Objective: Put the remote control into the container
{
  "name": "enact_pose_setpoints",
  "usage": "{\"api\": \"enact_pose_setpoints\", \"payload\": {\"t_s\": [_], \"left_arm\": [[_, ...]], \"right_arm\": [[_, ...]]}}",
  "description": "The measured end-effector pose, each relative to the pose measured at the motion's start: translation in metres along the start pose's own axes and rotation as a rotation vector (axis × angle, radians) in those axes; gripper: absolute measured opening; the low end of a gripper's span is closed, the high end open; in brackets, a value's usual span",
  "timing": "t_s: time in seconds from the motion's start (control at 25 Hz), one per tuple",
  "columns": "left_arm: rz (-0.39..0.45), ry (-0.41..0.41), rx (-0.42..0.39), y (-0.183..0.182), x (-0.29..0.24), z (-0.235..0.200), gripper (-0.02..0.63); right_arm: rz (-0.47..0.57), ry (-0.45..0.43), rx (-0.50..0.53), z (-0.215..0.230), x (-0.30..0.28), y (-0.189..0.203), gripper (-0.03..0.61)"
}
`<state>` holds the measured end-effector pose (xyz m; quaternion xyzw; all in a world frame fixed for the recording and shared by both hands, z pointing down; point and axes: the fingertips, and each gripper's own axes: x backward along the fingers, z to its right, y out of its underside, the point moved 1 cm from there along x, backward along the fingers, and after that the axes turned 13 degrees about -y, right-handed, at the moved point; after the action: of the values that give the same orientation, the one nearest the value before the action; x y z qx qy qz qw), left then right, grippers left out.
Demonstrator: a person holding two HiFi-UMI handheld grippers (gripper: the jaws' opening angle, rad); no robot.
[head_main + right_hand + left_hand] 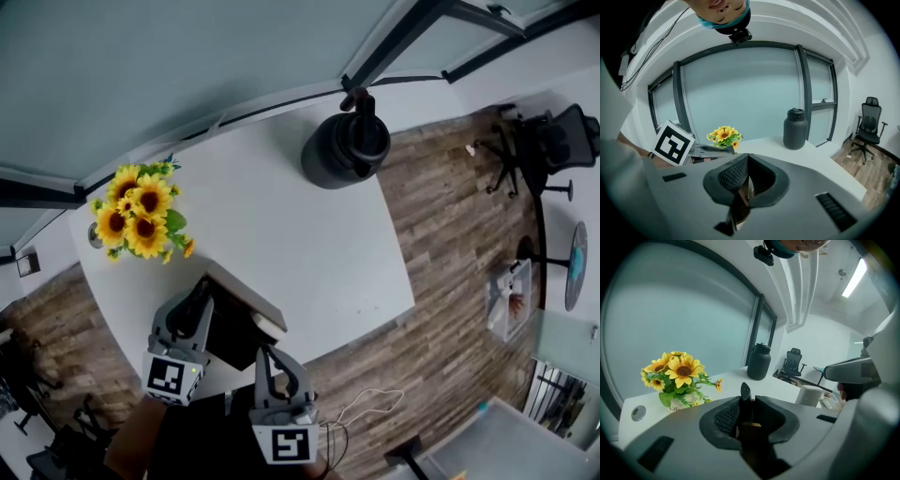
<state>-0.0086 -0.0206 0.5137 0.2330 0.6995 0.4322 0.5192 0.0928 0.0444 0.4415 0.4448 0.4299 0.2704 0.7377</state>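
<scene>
The remote control (745, 392) shows only edge-on, as a slim dark sliver standing upright between the fingers of the left gripper (746, 401). The fingers are pressed onto it from both sides, and its rounded tip pokes out above them. From overhead the remote itself cannot be made out.

There the left gripper (204, 293) points at the near-left side of the container (253, 305), a dark box with a pale top edge that sits at the near edge of the white tabletop (309, 253). The right gripper (265, 356) hovers just in front of the container, on its right side. Its fingers (736, 176) are pressed together with nothing between them.

Each gripper carries a cube with black-and-white square markers, turned up toward the viewer.

Beyond the container and to its left stands a bunch of artificial sunflowers (139, 211) in a small pot. Well beyond the container, at the tabletop's far corner by the frosted glass wall, stands a large dark jug (345, 148) with a handled lid. To the right of the container the tabletop ends and a wood-plank floor (441, 234) begins. A black office chair (553, 141) stands far off to the right, and a thin white cable (370, 403) lies looped on the floor nearer by.
</scene>
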Motion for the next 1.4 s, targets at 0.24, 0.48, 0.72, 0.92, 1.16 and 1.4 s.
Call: {"api": "enact_pose_setpoints", "payload": {"t_s": [0.24,0.48,0.72,0.92,1.16,1.4], "left_arm": [[0.011,-0.001,0.0,-0.006,0.006,-0.004,0.08],[0.026,-0.017,-0.017,-0.012,0.016,-0.013,0.08],[0.065,-0.033,-0.021,-0.023,0.033,-0.02,0.08],[0.107,-0.059,0.01,-0.04,0.053,-0.025,0.08],[0.195,-0.077,0.019,-0.072,0.084,-0.027,0.08],[0.287,-0.107,0.034,-0.103,0.113,-0.029,0.078]], "right_arm": [[0.005,0.002,-0.001,-0.002,-0.001,-0.003,0.005],[0.005,-0.011,0.022,-0.006,-0.002,-0.007,0.003],[0.027,-0.01,0.037,-0.009,0.0,-0.014,0.005],[0.05,-0.022,0.067,-0.016,0.003,-0.025,0.004],[0.089,-0.042,0.099,-0.029,0.01,-0.043,0.005],[0.104,-0.053,0.152,-0.035,0.018,-0.06,0.005]]}}
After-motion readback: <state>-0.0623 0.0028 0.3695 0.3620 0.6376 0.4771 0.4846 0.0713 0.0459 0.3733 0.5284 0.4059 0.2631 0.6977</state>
